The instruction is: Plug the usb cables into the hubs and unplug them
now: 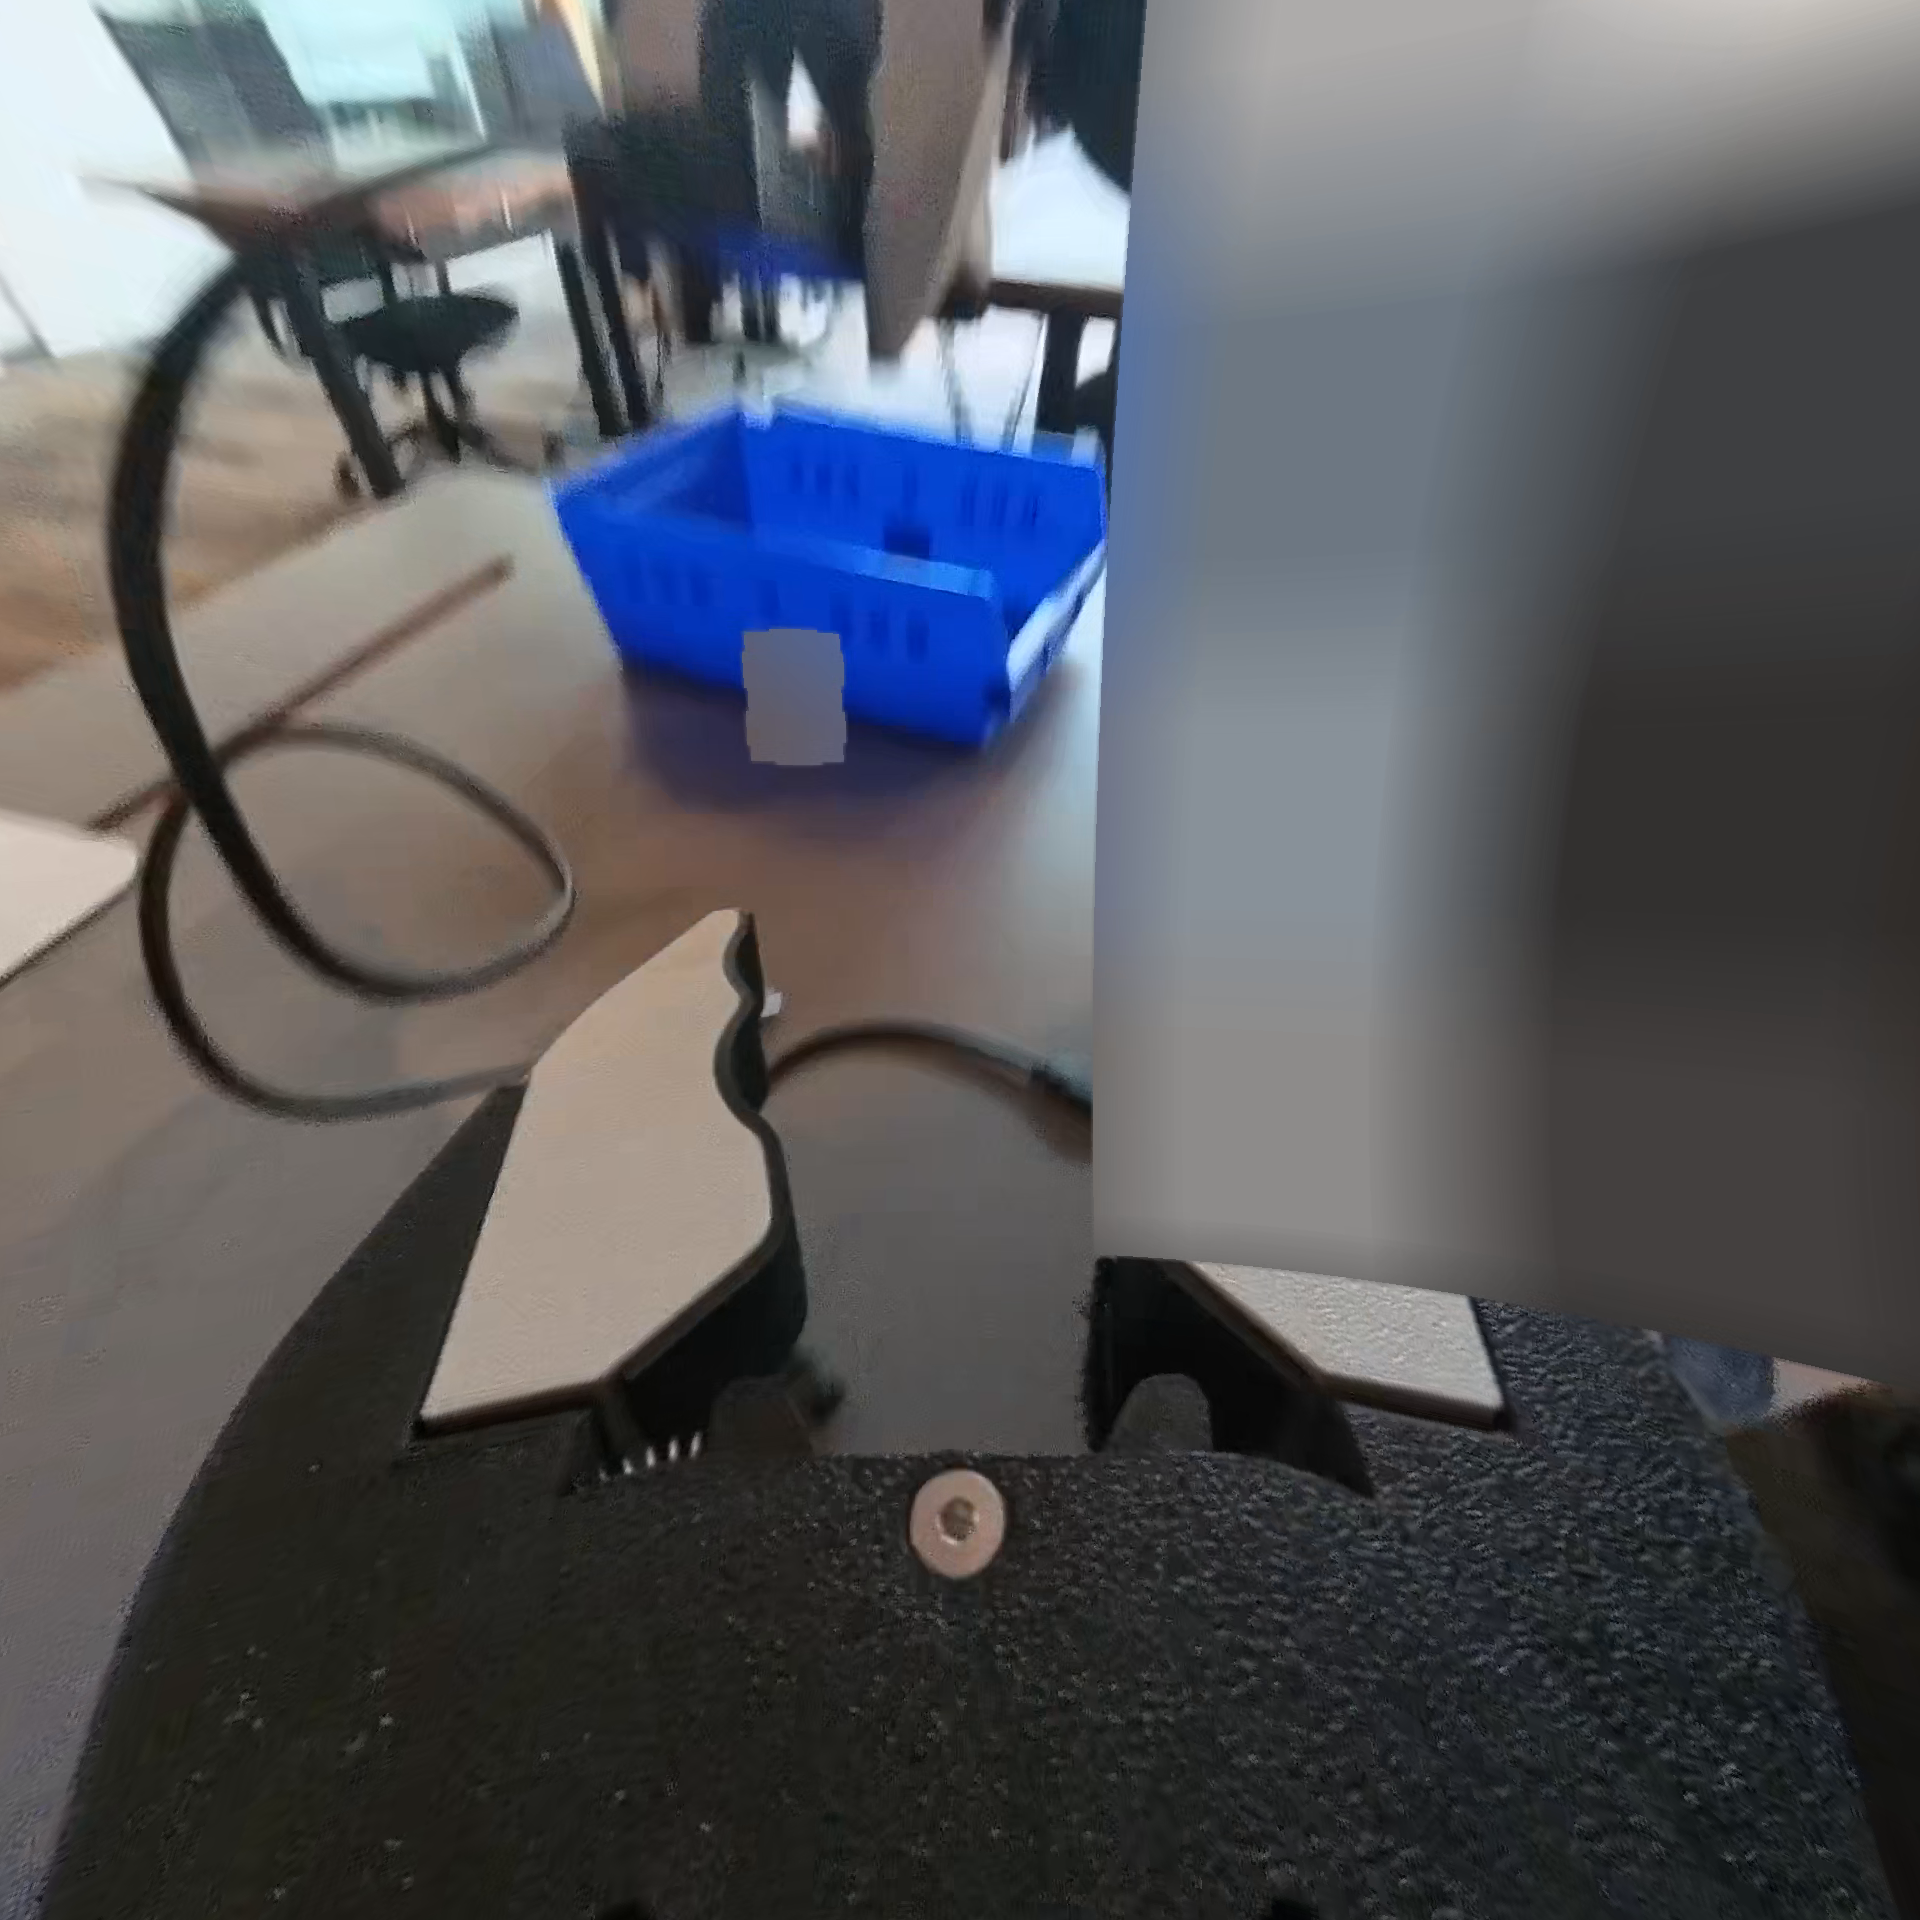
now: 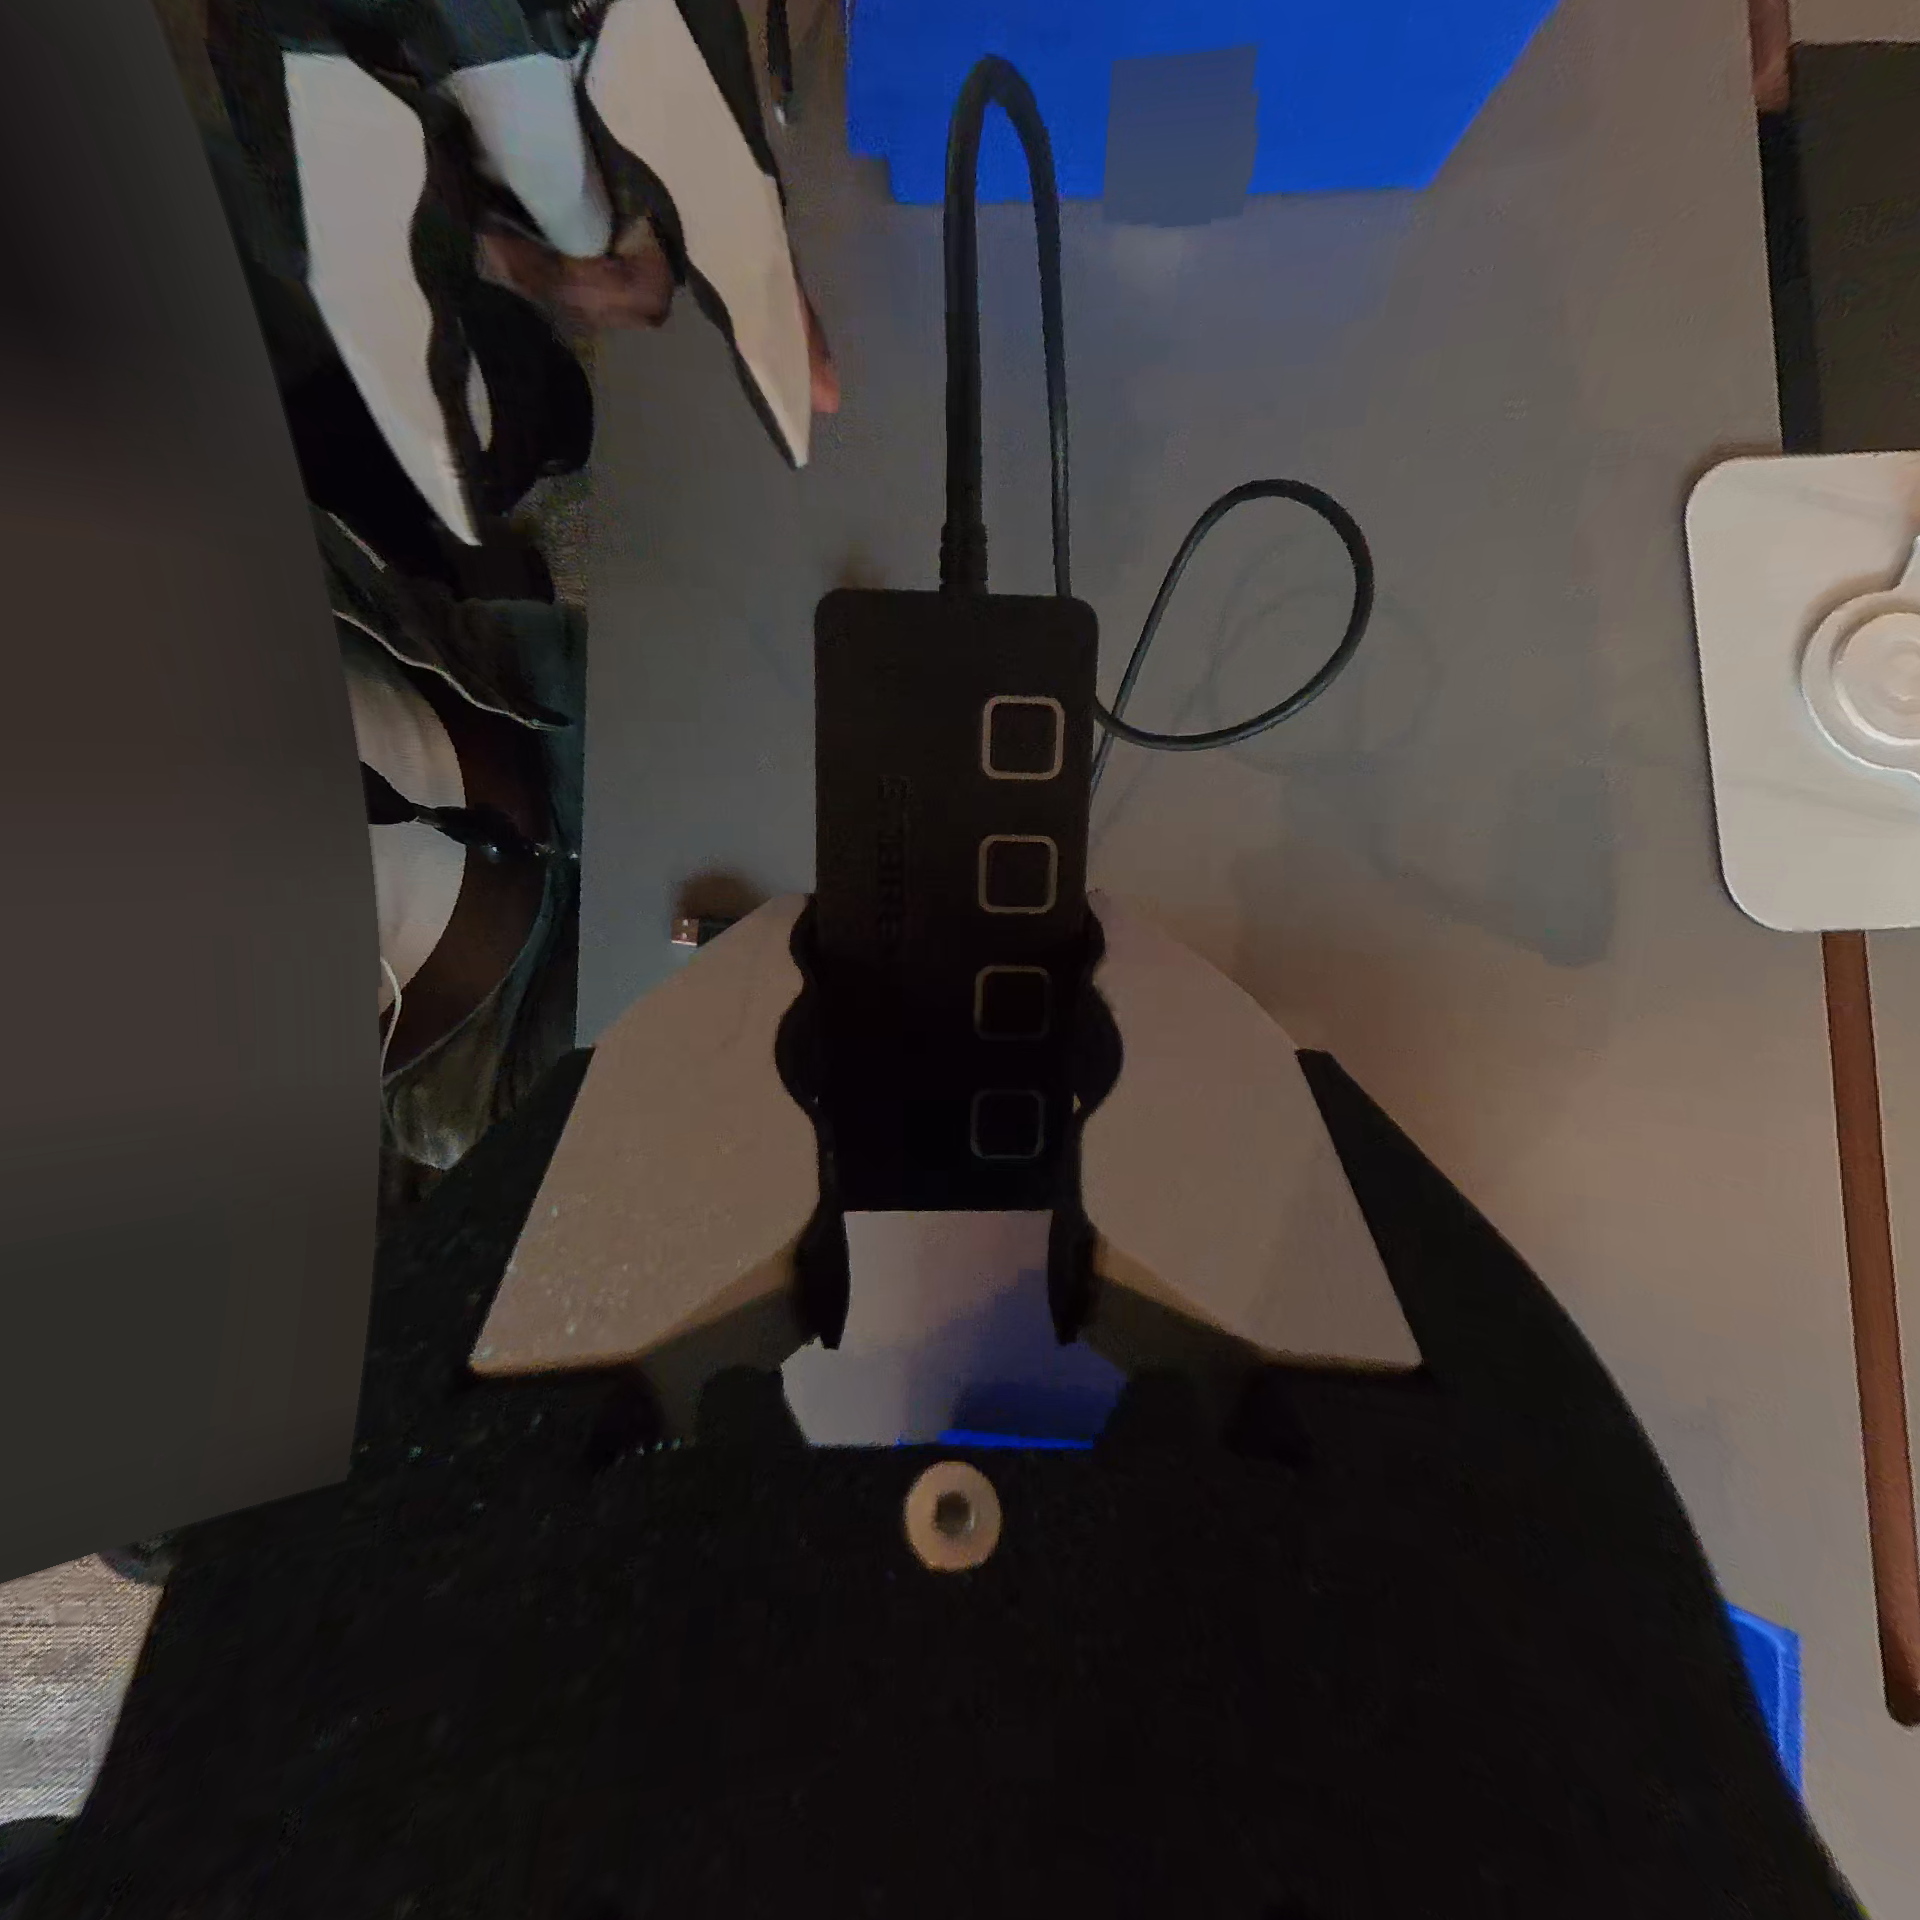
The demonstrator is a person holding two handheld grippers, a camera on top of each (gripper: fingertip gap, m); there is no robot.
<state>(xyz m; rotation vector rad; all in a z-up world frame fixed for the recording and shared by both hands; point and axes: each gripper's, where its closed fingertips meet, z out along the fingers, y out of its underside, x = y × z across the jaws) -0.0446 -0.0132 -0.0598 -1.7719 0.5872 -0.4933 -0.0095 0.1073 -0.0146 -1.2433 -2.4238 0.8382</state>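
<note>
My right gripper (image 2: 951, 997) is shut on a black USB hub (image 2: 935, 707) with several square buttons, holding its near half just above the grey table (image 2: 1455, 312). The hub's black cable (image 2: 971, 312) runs from its far end, loops back and curls to the right. A small USB plug (image 2: 694, 925) lies on the table just left of my right gripper's left finger. My left gripper (image 1: 966, 966) is open and empty above the table; a blur patch hides its right finger. It also shows in the right wrist view (image 2: 629, 483), fingers apart. Black cables (image 1: 499, 831) loop on the table ahead of it.
A blue plastic bin (image 1: 831, 582) stands on the table beyond the cables; it also shows in the right wrist view (image 2: 1143, 94). A white flat object (image 2: 1808, 686) lies at the table's right edge. Tables and a stool (image 1: 426, 332) stand farther back. The grippers' ends are close to 15 cm from one another. To reach the small USB plug (image 2: 694, 925) in a straight line is about 20 cm for my left fingers, about 25 cm for my right.
</note>
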